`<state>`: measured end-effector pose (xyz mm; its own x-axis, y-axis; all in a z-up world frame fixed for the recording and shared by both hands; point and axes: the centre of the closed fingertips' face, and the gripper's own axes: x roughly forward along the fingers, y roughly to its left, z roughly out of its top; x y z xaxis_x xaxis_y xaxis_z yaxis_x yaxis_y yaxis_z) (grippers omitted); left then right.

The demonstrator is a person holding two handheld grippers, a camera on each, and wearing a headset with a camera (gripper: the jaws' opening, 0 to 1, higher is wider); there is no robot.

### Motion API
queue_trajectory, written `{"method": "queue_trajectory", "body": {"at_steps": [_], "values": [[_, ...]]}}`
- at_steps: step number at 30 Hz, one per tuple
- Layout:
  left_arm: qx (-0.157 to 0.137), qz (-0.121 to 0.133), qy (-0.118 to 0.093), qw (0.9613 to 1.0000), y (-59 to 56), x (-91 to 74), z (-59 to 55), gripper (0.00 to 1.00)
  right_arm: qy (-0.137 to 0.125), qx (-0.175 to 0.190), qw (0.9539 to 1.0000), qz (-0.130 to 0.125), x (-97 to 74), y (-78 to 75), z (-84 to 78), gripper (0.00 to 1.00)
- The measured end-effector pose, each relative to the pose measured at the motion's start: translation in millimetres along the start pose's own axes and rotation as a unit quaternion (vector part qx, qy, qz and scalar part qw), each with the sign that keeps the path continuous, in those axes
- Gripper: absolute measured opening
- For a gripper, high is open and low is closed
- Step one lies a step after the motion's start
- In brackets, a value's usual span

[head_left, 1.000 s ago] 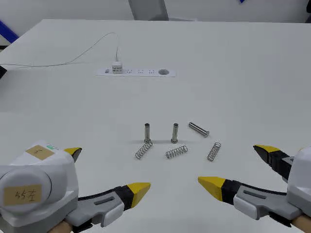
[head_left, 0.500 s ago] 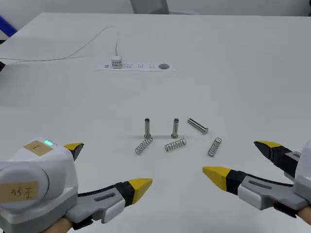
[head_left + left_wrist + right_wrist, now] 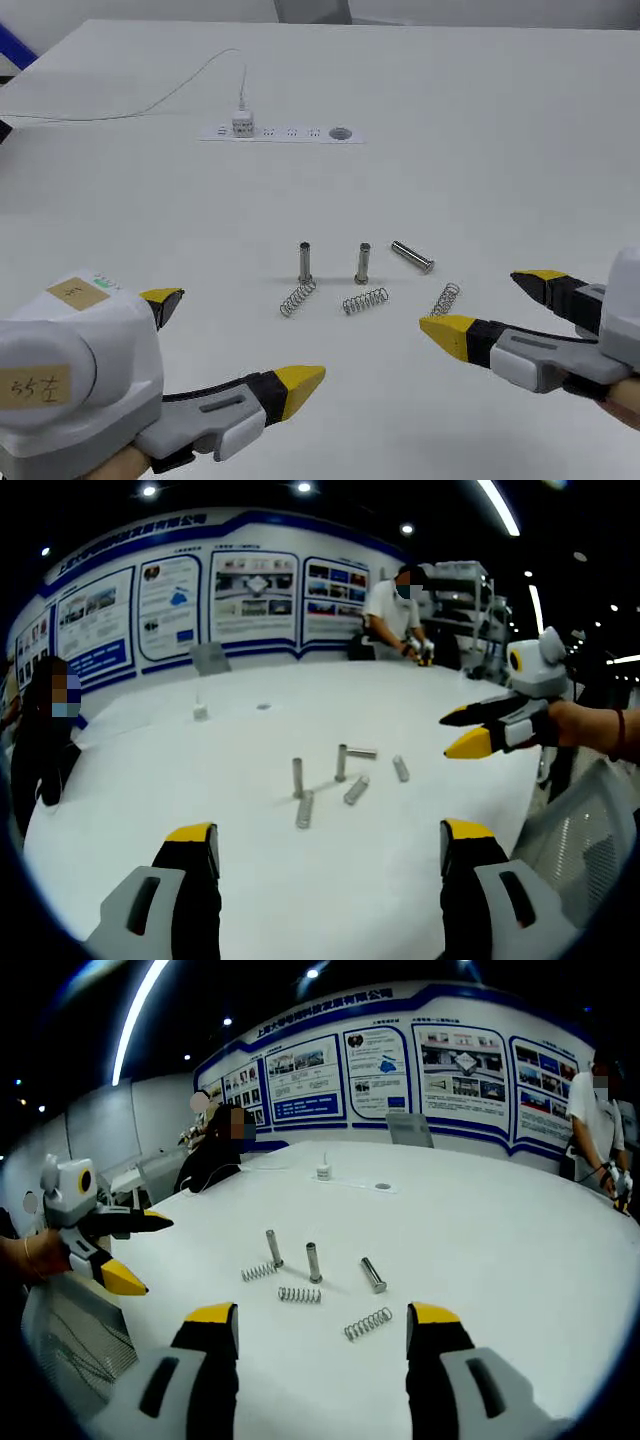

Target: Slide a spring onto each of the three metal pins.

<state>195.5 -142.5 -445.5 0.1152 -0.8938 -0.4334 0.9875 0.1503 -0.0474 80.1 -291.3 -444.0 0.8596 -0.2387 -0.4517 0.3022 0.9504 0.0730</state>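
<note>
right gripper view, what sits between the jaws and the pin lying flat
A single loose spring lies on the table between the right gripper and the lying pin, touching neither; the right gripper view shows it.

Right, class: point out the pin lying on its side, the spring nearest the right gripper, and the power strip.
lying pin (image 3: 411,256), head view, middle of its shaft.
right-hand spring (image 3: 445,298), head view, middle coils.
power strip (image 3: 290,132), head view, top face.
</note>
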Motion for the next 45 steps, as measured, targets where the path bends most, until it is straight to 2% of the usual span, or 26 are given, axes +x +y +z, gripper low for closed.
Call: {"method": "queue_trajectory", "body": {"at_steps": [3, 10, 13, 21, 27, 39, 45], "values": [[-0.002, -0.003, -0.001, 1.0, -0.9, 0.2, 2.4, 0.93, 0.01, -0.015, 0.9998, 0.001, 8.1, -6.2, 4.4, 0.65], [-0.005, -0.006, -0.002, 1.0, -1.1, 1.6, 5.8, 0.92, 0.027, -0.022, 0.9993, 0.014, 27.3, -15.6, 13.2, 0.61], [-0.003, -0.006, 0.002, 1.0, -1.8, 2.3, 6.4, 0.92, 0.044, -0.024, 0.9985, 0.021, 38.5, -19.7, 13.1, 0.59], [0.003, -0.006, 0.007, 1.0, -2.6, 4.5, 5.1, 0.9, 0.062, -0.032, 0.9969, 0.036, 63.5, -24.7, 15.0, 0.53], [0.006, -0.007, 0.006, 0.9999, -3.4, 5.7, 6.1, 0.9, 0.07, -0.045, 0.9956, 0.044, 83.1, -27.0, 16.9, 0.46], [0.008, -0.012, 0.014, 0.9998, -5.7, 8.8, 2.0, 0.89, 0.092, -0.065, 0.9926, 0.046, 118.6, -37.3, 10.1, 0.32], [0.008, -0.015, 0.019, 0.9997, -5.8, 11.1, -1.7, 0.89, 0.107, -0.067, 0.9908, 0.047, 134.8, -43.6, 0.9, 0.28]]}}
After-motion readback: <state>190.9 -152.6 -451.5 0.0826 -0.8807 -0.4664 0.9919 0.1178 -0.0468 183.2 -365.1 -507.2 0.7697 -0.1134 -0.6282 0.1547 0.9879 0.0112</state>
